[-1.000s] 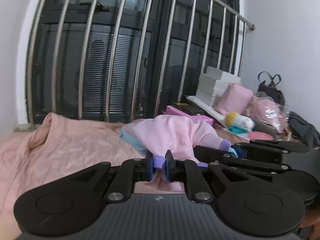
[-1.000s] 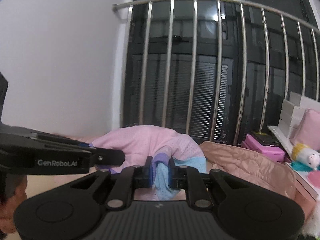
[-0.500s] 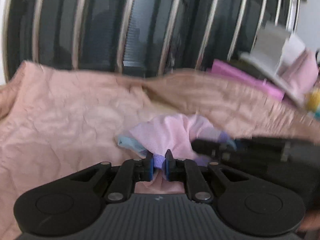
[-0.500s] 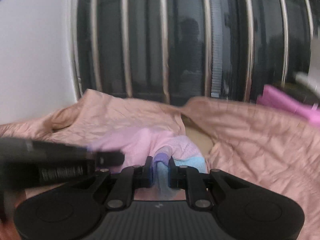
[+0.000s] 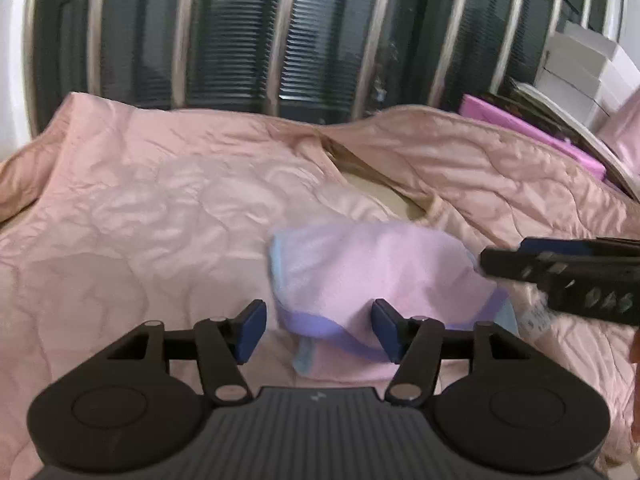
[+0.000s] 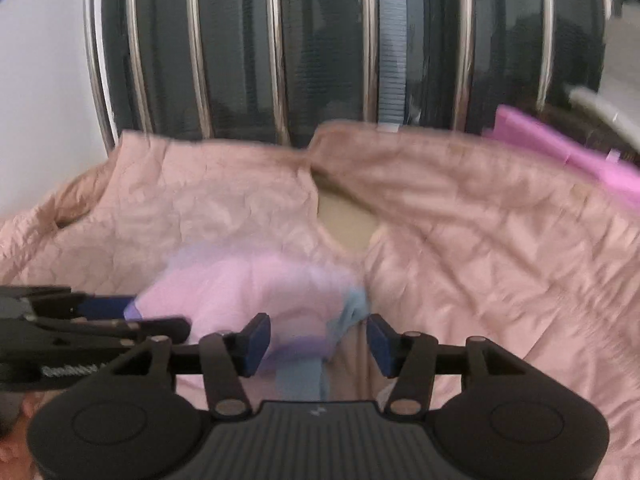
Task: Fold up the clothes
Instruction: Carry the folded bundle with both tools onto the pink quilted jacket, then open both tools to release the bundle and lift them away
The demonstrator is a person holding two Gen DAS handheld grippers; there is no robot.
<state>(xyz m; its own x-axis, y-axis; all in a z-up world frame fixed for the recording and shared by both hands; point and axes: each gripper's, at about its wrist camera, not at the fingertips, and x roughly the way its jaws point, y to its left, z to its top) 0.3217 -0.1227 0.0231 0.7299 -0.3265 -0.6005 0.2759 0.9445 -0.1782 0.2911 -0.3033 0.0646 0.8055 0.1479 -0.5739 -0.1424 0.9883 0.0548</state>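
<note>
My left tool [image 5: 318,332] stood wide open, its blue pads apart with nothing between them. My right tool [image 6: 318,344] was spread open too. The small pink garment [image 5: 380,268], trimmed in purple and light blue, lay bunched on the pink quilt [image 5: 140,220] just ahead of both, free of either, before the window bars [image 6: 280,52].

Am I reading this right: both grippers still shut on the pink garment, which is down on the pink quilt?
Not quite. Both grippers are open: the left gripper in the left wrist view and the right gripper in the right wrist view have their jaws spread wide, no longer pinching cloth as a second ago. The rest holds: the pink garment lies on the pink quilt.
</note>
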